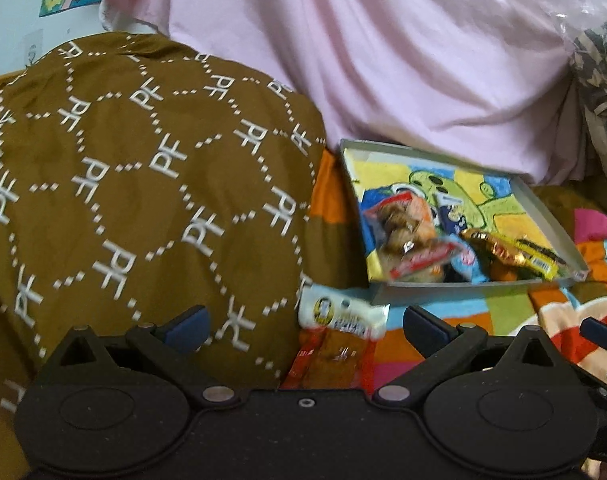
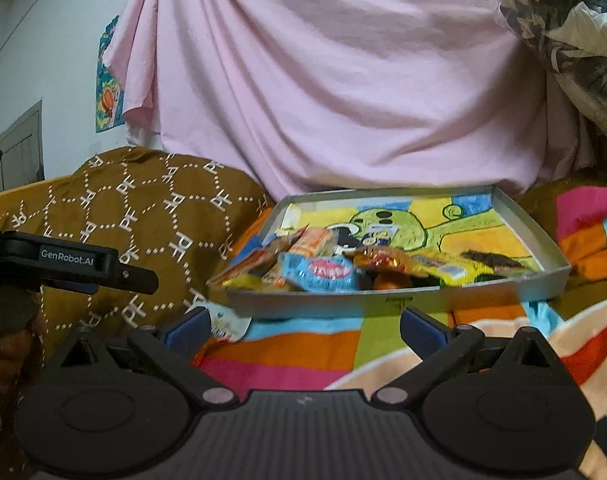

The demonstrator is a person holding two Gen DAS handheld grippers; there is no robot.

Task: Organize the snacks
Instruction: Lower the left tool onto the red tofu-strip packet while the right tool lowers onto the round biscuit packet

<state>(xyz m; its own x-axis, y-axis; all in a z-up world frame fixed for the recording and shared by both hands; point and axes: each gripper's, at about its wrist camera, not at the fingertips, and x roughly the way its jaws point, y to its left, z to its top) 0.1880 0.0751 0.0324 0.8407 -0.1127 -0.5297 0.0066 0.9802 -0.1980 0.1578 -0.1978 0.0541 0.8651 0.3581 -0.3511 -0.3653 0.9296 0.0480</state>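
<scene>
A shallow grey box with a cartoon picture on its floor lies on the striped blanket. Several snack packets are piled at its near end. A white and red snack packet lies on the blanket just outside the box's near left corner, and a bit of it shows in the right wrist view. My left gripper is open, its fingers spread to either side of that packet. My right gripper is open over the blanket in front of the box, holding nothing.
A brown patterned cushion rises to the left of the box. Pink cloth hangs behind. The colourful striped blanket covers the surface. A crumpled dark patterned bag sits at upper right. The left gripper's body shows at the right wrist view's left edge.
</scene>
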